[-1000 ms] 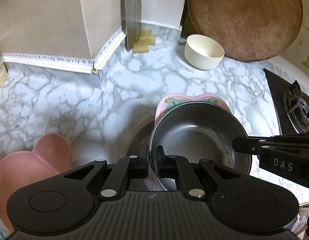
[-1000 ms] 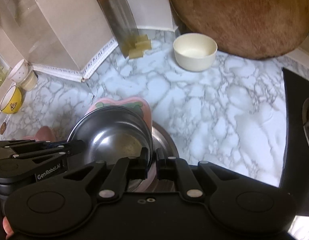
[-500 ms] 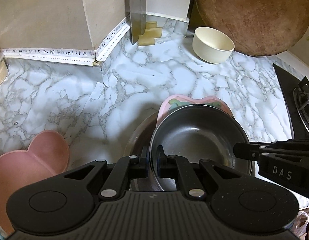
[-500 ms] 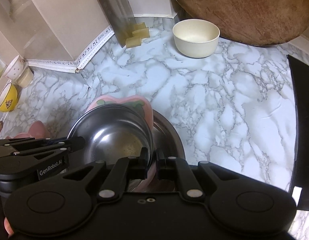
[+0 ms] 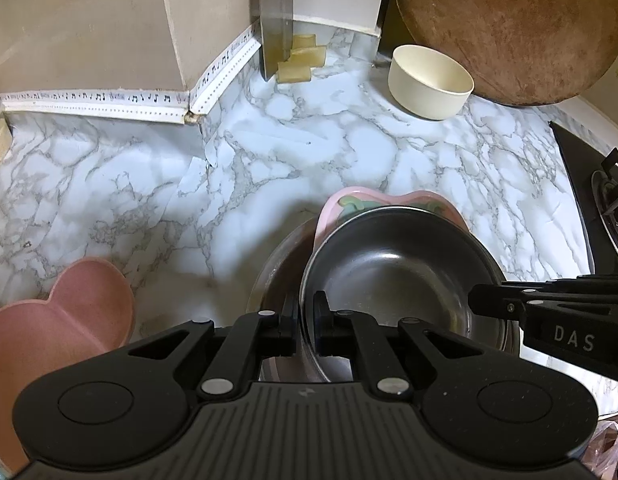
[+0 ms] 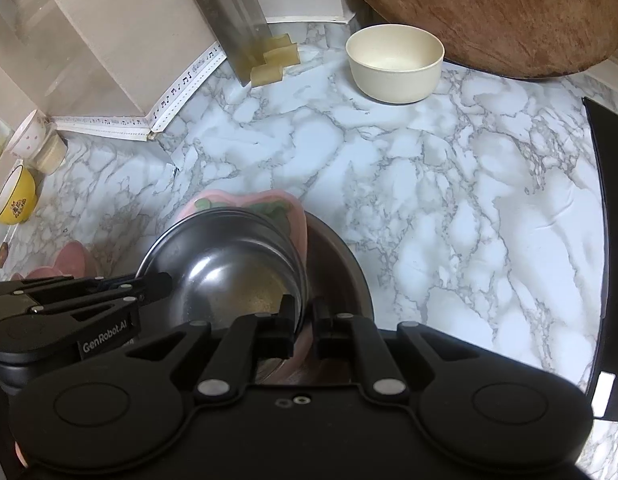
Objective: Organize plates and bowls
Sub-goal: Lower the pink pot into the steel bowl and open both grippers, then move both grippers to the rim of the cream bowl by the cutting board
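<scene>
A steel bowl (image 5: 393, 276) sits nested on a pink patterned plate (image 5: 365, 200), over a larger steel dish (image 5: 277, 264). My left gripper (image 5: 305, 316) is shut on the steel bowl's left rim. My right gripper (image 6: 303, 316) is shut on the stack's right rim, clamping the bowl (image 6: 229, 268) and pink plate (image 6: 249, 202) together. Each gripper shows in the other's view. A cream bowl (image 5: 429, 82) stands at the back, also in the right wrist view (image 6: 395, 64). A pink heart-shaped bowl (image 5: 57, 320) lies at the left.
A round wooden board (image 5: 509, 28) leans on the back wall behind the cream bowl. A black stove (image 5: 601, 200) lies at the right. A yellow cup (image 6: 17, 200) and a white cup (image 6: 31, 136) stand at the far left. The marble counter (image 6: 449, 200) stretches between.
Both grippers with the stack have drawn back and up a little from the back wall; the cream bowl and pink heart bowl sit slightly farther away in view.
</scene>
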`<state>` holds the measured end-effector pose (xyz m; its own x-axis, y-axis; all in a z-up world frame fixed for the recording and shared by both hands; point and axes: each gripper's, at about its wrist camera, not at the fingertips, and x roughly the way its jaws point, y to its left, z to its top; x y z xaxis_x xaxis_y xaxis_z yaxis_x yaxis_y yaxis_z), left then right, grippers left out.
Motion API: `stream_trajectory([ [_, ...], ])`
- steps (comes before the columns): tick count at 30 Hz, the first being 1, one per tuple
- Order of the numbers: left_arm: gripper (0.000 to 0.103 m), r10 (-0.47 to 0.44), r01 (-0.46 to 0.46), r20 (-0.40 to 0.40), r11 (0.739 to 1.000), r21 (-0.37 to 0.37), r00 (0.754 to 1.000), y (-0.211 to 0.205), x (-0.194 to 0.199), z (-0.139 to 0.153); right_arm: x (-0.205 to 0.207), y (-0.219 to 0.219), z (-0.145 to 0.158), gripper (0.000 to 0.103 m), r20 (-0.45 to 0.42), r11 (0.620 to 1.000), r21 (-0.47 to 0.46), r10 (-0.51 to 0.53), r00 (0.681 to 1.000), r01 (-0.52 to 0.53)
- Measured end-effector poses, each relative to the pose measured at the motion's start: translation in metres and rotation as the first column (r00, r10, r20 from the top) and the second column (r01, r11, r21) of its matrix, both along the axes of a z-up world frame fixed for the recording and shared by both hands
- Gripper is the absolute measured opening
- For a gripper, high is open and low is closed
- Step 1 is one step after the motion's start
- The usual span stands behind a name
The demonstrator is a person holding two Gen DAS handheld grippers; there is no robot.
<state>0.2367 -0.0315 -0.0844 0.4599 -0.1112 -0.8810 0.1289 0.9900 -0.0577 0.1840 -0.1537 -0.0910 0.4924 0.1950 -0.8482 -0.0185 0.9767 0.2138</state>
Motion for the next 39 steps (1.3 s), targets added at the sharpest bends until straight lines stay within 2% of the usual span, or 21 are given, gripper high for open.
stream_trajectory([
  [6, 0.007, -0.02, 0.02, 0.022, 1.0, 0.008, 1.0, -0.001, -0.001, 0.004, 0.0, -0.002, 0.001, 0.019, 0.003, 1.0, 0.008, 0.005, 1.0, -0.005],
  [14, 0.009, -0.026, 0.027, 0.008, 0.999, -0.022, 1.0, 0.006, 0.0, 0.01, -0.003, -0.005, 0.008, 0.029, 0.012, 1.0, 0.008, 0.016, 1.0, -0.016],
  [18, 0.009, -0.036, 0.036, 0.028, 0.999, -0.025, 0.999, 0.008, -0.002, 0.02, -0.004, -0.006, 0.013, 0.032, 0.027, 1.0, 0.002, 0.023, 0.999, -0.023],
  [23, 0.009, -0.034, 0.037, 0.047, 0.998, -0.048, 0.998, 0.012, 0.0, 0.035, -0.008, -0.01, 0.024, 0.046, 0.062, 1.0, -0.007, 0.02, 0.998, -0.019],
  [28, 0.009, -0.041, 0.046, 0.078, 0.997, -0.065, 0.996, 0.009, 0.004, 0.053, -0.009, -0.013, 0.038, 0.052, 0.099, 1.0, -0.016, 0.025, 0.995, -0.024],
  [31, 0.009, -0.045, 0.052, 0.096, 0.996, -0.076, 0.994, 0.005, 0.006, 0.063, -0.008, -0.017, 0.048, 0.065, 0.126, 1.0, -0.019, 0.018, 0.992, -0.016],
  [33, 0.01, -0.054, 0.064, 0.108, 0.994, -0.087, 0.993, 0.001, 0.007, 0.07, -0.008, -0.019, 0.054, 0.07, 0.148, 1.0, -0.028, 0.015, 0.989, -0.011],
  [35, 0.014, -0.066, 0.078, 0.124, 0.993, -0.09, 0.99, -0.003, 0.009, 0.077, -0.007, -0.023, 0.06, 0.075, 0.164, 1.0, -0.026, 0.008, 0.986, -0.004],
  [38, 0.044, -0.073, 0.088, 0.164, 0.992, -0.09, 0.984, -0.01, 0.012, 0.088, -0.005, -0.028, 0.069, 0.079, 0.188, 1.0, -0.026, 0.0, 0.982, 0.005],
  [39, 0.058, -0.069, 0.086, 0.184, 0.992, -0.09, 0.98, -0.012, 0.013, 0.091, -0.005, -0.03, 0.072, 0.08, 0.197, 1.0, -0.029, -0.003, 0.98, 0.009],
])
